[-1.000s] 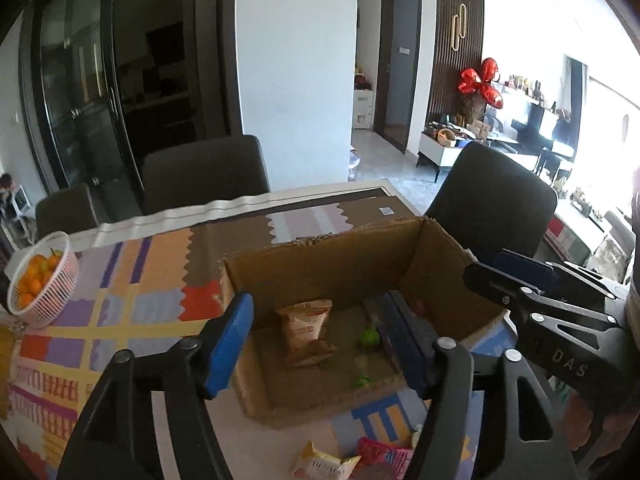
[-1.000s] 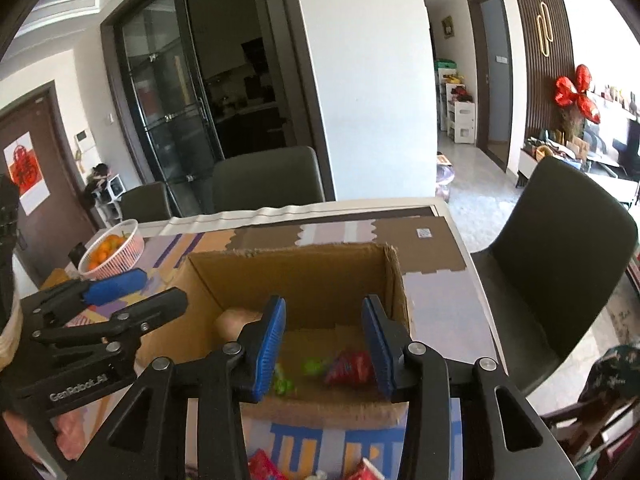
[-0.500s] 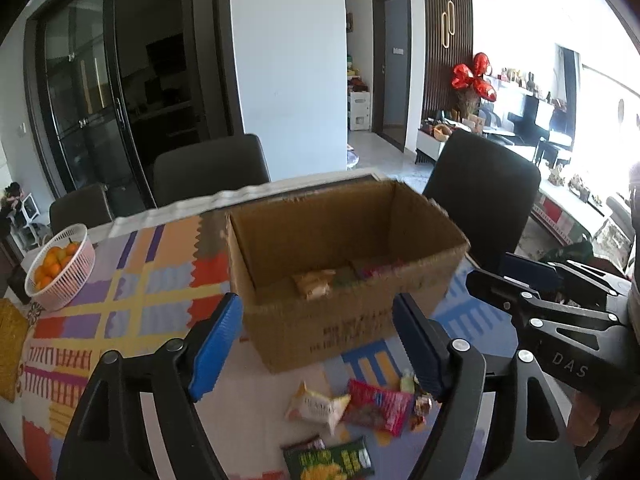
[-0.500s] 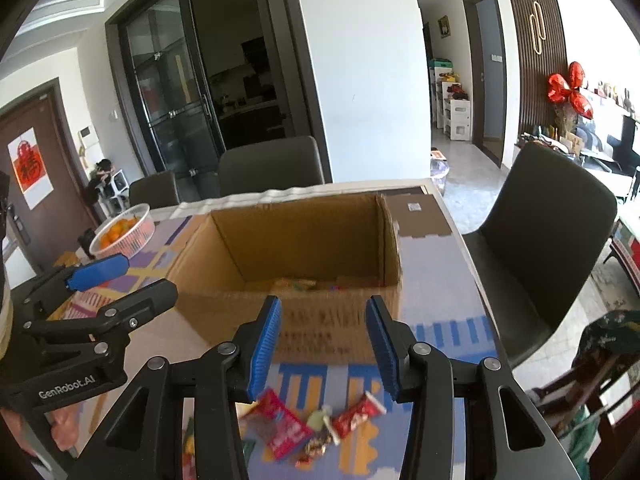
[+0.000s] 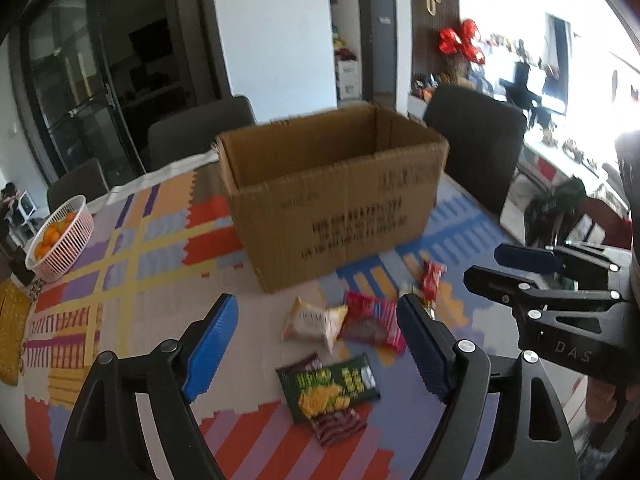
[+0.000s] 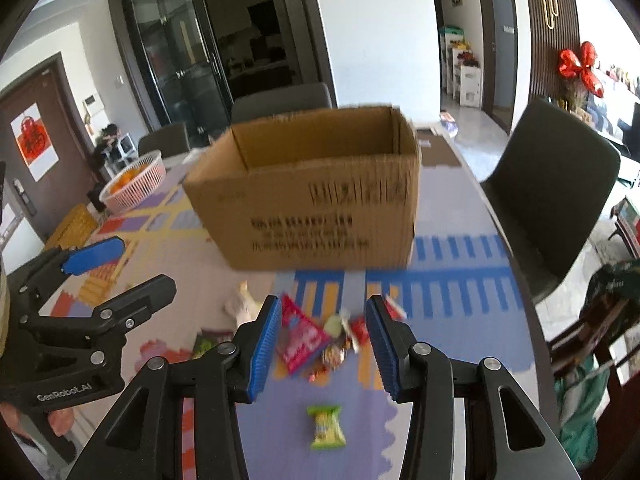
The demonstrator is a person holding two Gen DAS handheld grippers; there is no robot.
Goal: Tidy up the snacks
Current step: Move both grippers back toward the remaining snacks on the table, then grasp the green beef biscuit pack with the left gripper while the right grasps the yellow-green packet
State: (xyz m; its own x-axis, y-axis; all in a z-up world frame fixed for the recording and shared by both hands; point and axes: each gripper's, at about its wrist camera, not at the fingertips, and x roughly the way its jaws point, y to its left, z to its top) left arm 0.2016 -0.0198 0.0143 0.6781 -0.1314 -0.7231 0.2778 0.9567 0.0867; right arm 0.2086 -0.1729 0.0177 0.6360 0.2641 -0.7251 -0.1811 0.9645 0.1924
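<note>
An open brown cardboard box (image 5: 336,196) stands on the tabletop (image 5: 132,240), which is covered by a colourful patterned cloth, and most of the sorting looks undone. From this low angle the inside of the box is hidden, so I cannot tell whether any snacks already lie in it.

A loose heap of packets lies on the cloth just in front of the box: a pale beige crinkled pouch (image 5: 314,322), a pink-red foil packet (image 5: 372,320), a small red wrapper (image 5: 432,276) and a dark green packet printed with yellow snacks (image 5: 332,388). Near the front edge, apart from the heap, lies a small lime-green wrapped sweet (image 6: 326,426).

The left claw (image 5: 318,344) hangs above the heap, its blue pads spreading wider, with nothing pinched between them. The right claw (image 6: 324,344) stands moderately spread over the pink packet and the small sweets, also empty.

A white basket of oranges (image 5: 60,240) sits off to the side, untouched. Every visible packet must still be picked up and placed in the box.
</note>
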